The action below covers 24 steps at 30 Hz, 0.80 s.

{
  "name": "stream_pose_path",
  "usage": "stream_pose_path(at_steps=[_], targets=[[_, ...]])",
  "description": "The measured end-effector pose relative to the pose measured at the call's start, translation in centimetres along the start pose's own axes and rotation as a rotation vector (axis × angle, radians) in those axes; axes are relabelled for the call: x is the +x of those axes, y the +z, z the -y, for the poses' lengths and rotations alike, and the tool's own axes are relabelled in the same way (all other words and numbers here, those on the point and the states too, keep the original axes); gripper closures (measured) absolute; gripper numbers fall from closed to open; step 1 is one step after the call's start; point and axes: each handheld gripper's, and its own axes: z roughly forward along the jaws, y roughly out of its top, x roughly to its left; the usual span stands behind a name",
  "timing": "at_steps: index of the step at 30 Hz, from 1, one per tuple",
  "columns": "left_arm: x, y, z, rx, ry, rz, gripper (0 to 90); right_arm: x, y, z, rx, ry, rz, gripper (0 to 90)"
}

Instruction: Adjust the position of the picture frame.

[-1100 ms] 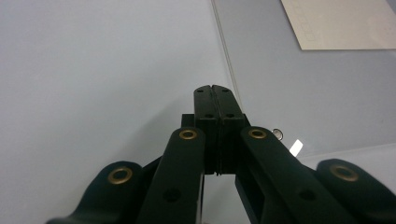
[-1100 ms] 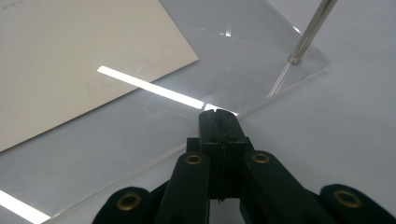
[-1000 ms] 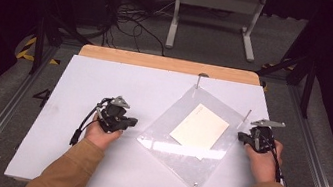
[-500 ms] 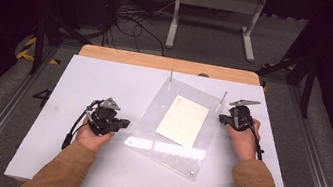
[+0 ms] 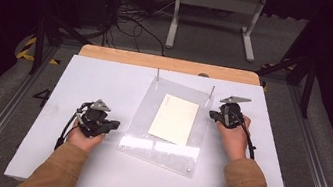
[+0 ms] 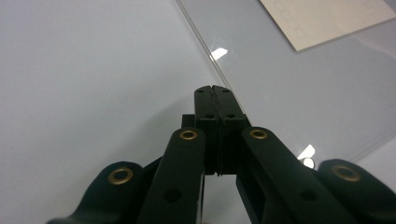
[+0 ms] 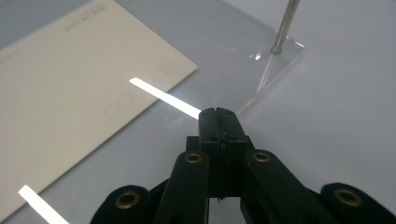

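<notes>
A clear acrylic plate (image 5: 165,150) lies flat on the white table, with two thin metal posts (image 5: 212,92) standing at its far corners. A cream sheet of paper (image 5: 174,118) rests on the plate. My left gripper (image 5: 115,125) is shut, its tips just off the plate's left edge (image 6: 205,49); the paper (image 6: 327,18) lies farther in. My right gripper (image 5: 212,114) is shut at the plate's right edge, near the far right post (image 7: 282,28). In the right gripper view the shut tips (image 7: 218,112) sit low over the plate beside the paper (image 7: 79,79). Nothing shows between either pair of jaws.
The white table top (image 5: 105,84) has bare room left of the plate and along the front. A wooden strip (image 5: 169,64) runs along the far edge. Beyond it are dark floor, cables (image 5: 130,22) and a metal stand (image 5: 213,10).
The plate with its paper has turned from a diagonal lie to nearly square and shifted left. My right gripper moved left and farther away with it. My left gripper drifted left and nearer.
</notes>
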Motion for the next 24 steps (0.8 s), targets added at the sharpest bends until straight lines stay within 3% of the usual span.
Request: stream_pose_path(at_steps=[4, 7, 10, 15, 18, 20, 24], targets=[[-0.1, 0.7, 0.7, 0.067, -0.007, 0.014, 89.5, 1.5, -2.5, 0.5, -0.059, -0.033, -0.036, 89.1], [-0.3, 0.5, 0.8, 0.081, -0.013, 0.028, 89.3, 2.2, -3.7, 1.3, -0.073, -0.047, -0.055, 88.4], [-0.4, 0.5, 1.0, 0.084, -0.016, 0.056, 89.5, 2.3, -4.3, 2.2, -0.077, -0.028, -0.081, 87.6], [-1.4, 0.9, 0.9, 0.104, 0.017, 0.128, 89.7, 2.2, -4.7, 3.3, -0.074, -0.011, -0.095, 86.6], [-1.9, 0.9, 0.8, 0.112, 0.051, 0.106, 89.8, 2.1, -4.7, 3.5, -0.065, -0.010, -0.095, 86.2], [-2.1, 1.0, 0.9, 0.114, 0.050, 0.151, 89.9, 2.0, -4.9, 3.5, -0.069, -0.007, -0.099, 85.8], [-3.6, 1.4, 0.8, 0.119, 0.089, 0.161, 89.8, 2.2, -5.1, 3.6, -0.053, -0.022, -0.114, 84.1]])
